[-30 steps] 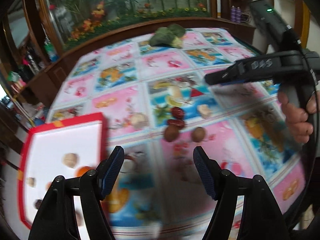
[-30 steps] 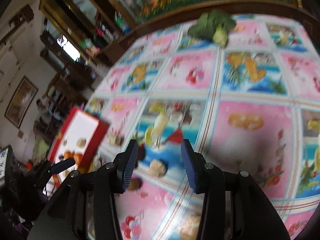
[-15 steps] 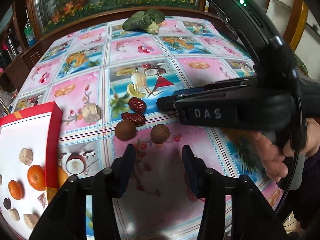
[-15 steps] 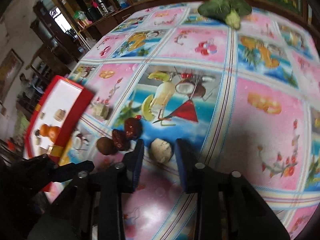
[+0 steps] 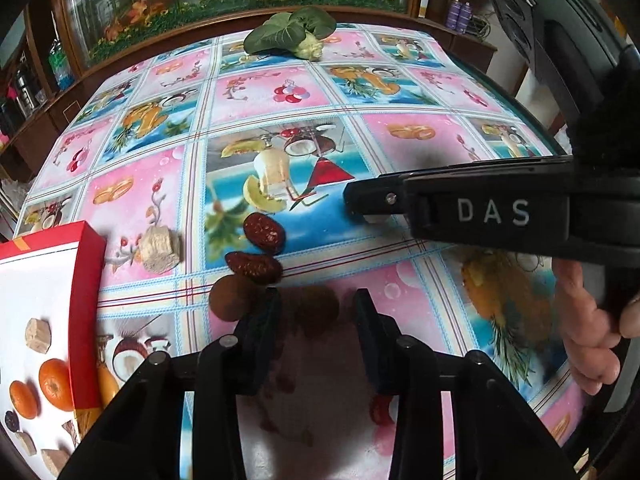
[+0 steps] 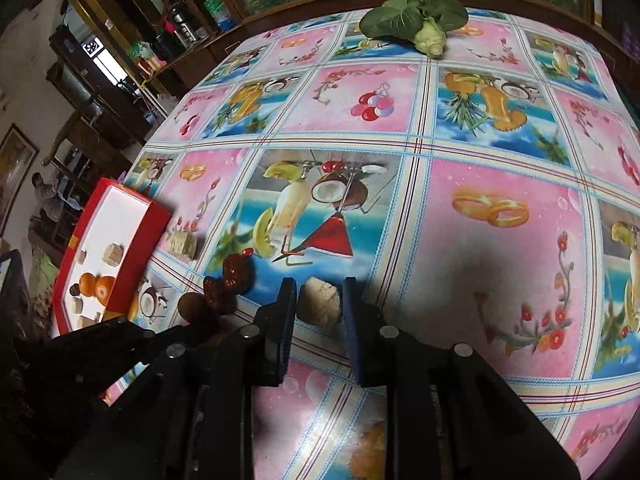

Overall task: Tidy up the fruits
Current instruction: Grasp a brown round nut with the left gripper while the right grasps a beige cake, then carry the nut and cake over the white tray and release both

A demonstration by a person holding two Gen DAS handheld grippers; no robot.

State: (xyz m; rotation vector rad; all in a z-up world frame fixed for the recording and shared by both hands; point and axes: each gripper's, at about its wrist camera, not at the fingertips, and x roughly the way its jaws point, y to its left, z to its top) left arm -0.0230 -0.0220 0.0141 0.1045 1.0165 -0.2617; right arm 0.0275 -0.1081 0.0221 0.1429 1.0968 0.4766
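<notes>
A table covered by a bright fruit-print tablecloth (image 5: 420,168) fills the view. At the bottom, the left gripper (image 5: 316,320) has its two dark fingers spread around a round brown fruit (image 5: 318,310), not visibly touching it. A second brown fruit (image 5: 228,300) sits just left of it, with two red dates (image 5: 264,230) behind. A pale cube (image 5: 160,246) lies near a red box (image 5: 86,280) holding oranges (image 5: 54,384). From the right, the right gripper (image 5: 366,210), held by a hand (image 5: 588,328), reaches across. A leafy green vegetable (image 5: 288,34) lies at the far edge.
</notes>
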